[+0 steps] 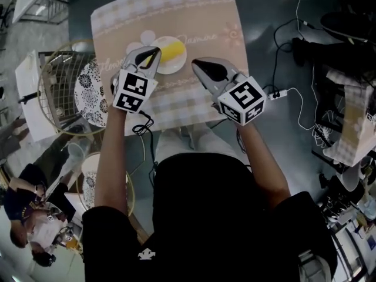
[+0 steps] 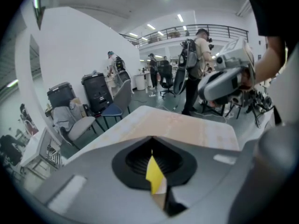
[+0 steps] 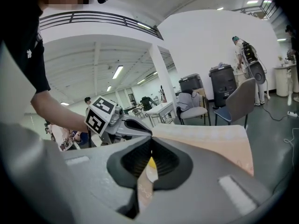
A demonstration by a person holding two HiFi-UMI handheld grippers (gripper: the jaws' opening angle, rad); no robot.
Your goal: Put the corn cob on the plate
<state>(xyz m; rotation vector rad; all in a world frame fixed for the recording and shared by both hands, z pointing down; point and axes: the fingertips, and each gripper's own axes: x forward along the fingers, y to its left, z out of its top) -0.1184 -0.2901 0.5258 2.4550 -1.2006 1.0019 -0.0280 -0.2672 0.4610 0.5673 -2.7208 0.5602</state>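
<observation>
A yellow corn cob (image 1: 171, 51) lies on a small white plate (image 1: 174, 69) on the patterned tablecloth (image 1: 194, 16). My left gripper (image 1: 156, 51) hovers just left of the plate, its jaws shut with nothing held. The right gripper (image 1: 195, 64) hangs a little to the plate's right, also shut and empty. In the left gripper view a strip of the corn cob (image 2: 154, 174) shows below the closed jaw tips. In the right gripper view the corn cob (image 3: 150, 162) and the plate (image 3: 150, 175) show through the same slit.
A round wire basket (image 1: 51, 75) with a patterned plate (image 1: 89, 93) stands left of the table. Cables (image 1: 296, 98) trail over the floor at right. A seated person (image 1: 32, 216) is at lower left. Chairs (image 2: 96, 113) and people stand farther off.
</observation>
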